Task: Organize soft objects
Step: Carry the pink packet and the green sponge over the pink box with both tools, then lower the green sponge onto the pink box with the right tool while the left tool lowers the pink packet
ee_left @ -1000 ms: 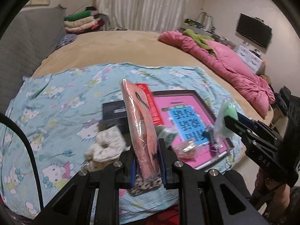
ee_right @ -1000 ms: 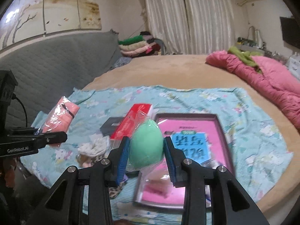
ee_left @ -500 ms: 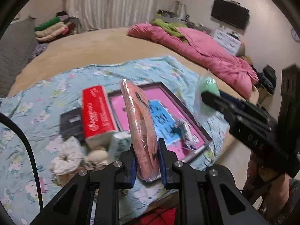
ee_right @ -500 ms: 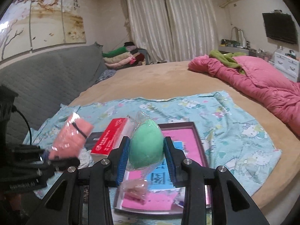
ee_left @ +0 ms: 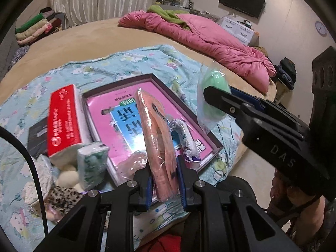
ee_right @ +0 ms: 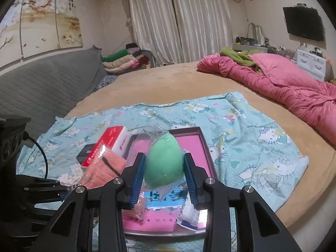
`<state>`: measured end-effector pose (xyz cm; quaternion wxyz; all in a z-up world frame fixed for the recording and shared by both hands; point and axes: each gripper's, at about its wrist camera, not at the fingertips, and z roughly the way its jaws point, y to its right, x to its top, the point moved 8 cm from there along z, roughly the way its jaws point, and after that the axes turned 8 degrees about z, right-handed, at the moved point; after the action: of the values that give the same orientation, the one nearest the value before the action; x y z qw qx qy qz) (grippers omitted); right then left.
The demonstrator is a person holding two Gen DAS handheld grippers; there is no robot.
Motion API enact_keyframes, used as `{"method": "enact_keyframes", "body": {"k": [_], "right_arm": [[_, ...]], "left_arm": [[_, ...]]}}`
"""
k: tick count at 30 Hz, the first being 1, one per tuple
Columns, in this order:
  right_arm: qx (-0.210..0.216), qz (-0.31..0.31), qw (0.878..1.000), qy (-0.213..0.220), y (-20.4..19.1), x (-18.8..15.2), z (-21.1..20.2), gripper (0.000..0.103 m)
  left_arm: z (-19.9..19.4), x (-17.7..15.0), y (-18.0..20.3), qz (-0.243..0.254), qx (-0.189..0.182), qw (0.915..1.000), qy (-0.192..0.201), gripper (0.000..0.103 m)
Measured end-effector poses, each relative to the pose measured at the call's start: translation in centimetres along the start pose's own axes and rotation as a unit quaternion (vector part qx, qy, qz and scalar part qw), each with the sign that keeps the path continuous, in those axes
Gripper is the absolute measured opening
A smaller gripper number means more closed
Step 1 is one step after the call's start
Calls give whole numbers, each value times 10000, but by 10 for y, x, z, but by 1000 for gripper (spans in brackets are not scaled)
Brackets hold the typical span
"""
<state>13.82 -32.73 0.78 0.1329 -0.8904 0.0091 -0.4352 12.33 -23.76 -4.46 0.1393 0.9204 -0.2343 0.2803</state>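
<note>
My left gripper [ee_left: 164, 178] is shut on a salmon-pink cloth in a clear bag [ee_left: 158, 142], held upright above the near edge of the pink box lid [ee_left: 117, 115]. My right gripper [ee_right: 162, 172] is shut on a green egg-shaped sponge in a clear bag [ee_right: 162, 163], held above the same lid [ee_right: 200, 149]. The sponge also shows in the left wrist view [ee_left: 214, 84], to the right of the lid. The pink cloth shows in the right wrist view [ee_right: 103, 172] at the left. A small wrapped white item [ee_left: 184, 138] and a clear pinkish packet [ee_left: 132, 163] lie in the lid.
A red tissue pack [ee_left: 63, 121], a small green-white tissue pack [ee_left: 92, 161], a dark box [ee_left: 36, 134], a scrunchie and leopard fabric [ee_left: 61, 197] lie left of the lid on the blue cartoon cloth [ee_left: 130, 63]. A pink quilt [ee_left: 199, 35] lies at the back right.
Both grippers have swung right and closer over the pink lid, each still holding its bagged item. The right gripper now stands nearer to the left one.
</note>
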Motion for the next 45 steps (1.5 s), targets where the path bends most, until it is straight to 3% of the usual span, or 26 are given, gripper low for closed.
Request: {"method": "enact_keyframes", "body": {"k": [22,30,45], "right_arm": [[-542,470,9967,-375,61,-27,25,38],[-796,424,9944,-559,72,-40,35,38],[-1015,427,9902,-861,83,-61,52,38]], "left_arm": [[79,-4,19,229,-330,9978,-527,20],[97,-10,23,423,-250,9964,-684,20],[113,-23,3,196,-135,9958,-886,20]]}}
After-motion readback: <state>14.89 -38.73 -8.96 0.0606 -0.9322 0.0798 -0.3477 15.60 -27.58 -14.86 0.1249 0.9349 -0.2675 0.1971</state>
